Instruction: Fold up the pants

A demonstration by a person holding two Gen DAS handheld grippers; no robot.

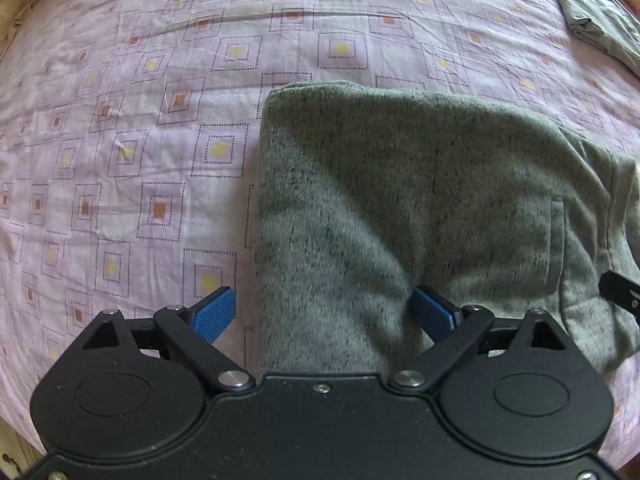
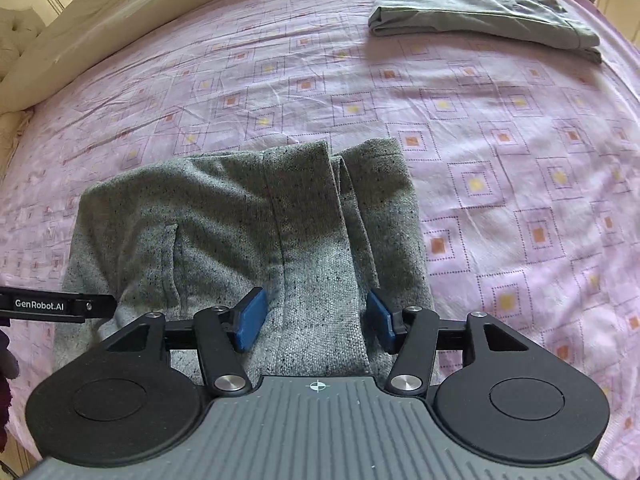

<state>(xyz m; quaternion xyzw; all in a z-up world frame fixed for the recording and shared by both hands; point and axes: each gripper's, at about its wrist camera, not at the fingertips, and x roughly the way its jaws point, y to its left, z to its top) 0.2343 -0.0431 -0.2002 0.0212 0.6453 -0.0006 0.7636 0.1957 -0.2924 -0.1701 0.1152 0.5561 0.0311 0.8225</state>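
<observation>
While one folded garment [image 2: 480, 4] lies apart, two hand-held grippers [image 1: 324, 316] [image 2: 316, 316] flank one pants [image 2: 240, 232].

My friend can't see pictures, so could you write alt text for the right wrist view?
An open right gripper with blue pads hangs over folded grey pants on a bed with a pink patterned sheet. A second folded garment lies at the far edge, and part of the left gripper shows at the left.

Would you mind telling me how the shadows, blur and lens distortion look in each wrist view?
Left wrist view: a soft shadow darkens the grey pants, their weave slightly smeared near the left gripper; the bedsheet pattern bows outward. Right wrist view: sharper, the shadow crosses the pants' upper half; the folded olive garment curves with the frame.
</observation>
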